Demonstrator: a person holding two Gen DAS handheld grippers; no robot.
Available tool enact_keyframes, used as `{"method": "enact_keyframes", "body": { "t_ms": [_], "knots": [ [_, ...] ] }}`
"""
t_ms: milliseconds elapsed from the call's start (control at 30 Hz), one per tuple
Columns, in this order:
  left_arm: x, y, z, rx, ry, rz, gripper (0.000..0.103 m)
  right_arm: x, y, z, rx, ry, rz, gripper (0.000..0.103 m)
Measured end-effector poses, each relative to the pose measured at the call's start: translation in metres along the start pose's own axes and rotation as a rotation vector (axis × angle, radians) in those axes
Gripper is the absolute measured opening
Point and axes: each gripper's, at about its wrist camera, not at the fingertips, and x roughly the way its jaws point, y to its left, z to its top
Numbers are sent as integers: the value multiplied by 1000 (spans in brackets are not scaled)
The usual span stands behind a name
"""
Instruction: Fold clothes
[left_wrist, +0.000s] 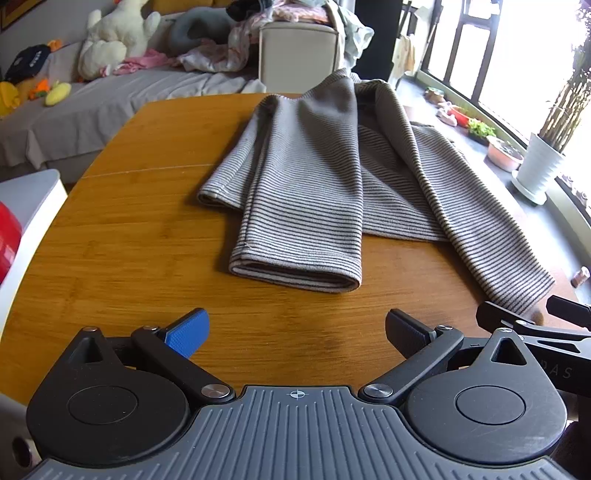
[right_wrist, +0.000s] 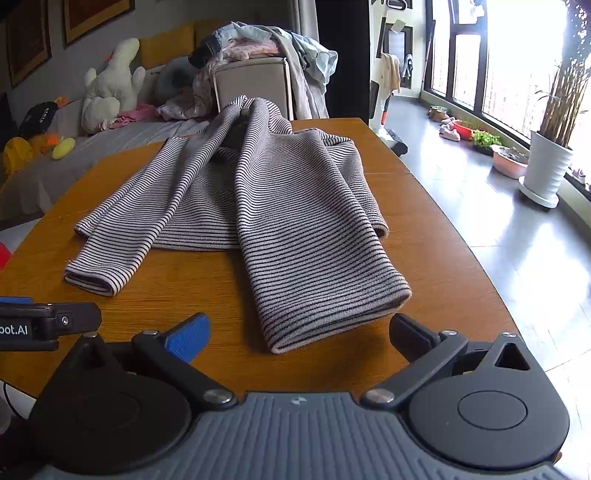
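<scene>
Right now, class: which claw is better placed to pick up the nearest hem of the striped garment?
Probably the right claw: it is open, and the striped garment has its near hem just ahead between the fingers. The left claw, also open, sits farther back over bare table.

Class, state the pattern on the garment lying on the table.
The garment has thin dark horizontal stripes on pale grey; clearest in the right wrist view.

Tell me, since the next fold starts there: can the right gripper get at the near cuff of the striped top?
Probably yes: the right gripper is open, the cuff lies just ahead on bare table, unobstructed.
</scene>
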Motion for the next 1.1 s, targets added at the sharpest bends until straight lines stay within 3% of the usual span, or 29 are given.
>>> {"method": "enact_keyframes", "body": {
  "t_ms": [600, 1100],
  "knots": [
    [4, -1, -5, -2, 24, -10, 103, 14, 13, -16, 5, 2, -25, 103],
    [4, 1, -4, -9, 25, -14, 103, 9, 8, -8, 2, 14, -30, 103]
  ]
}}
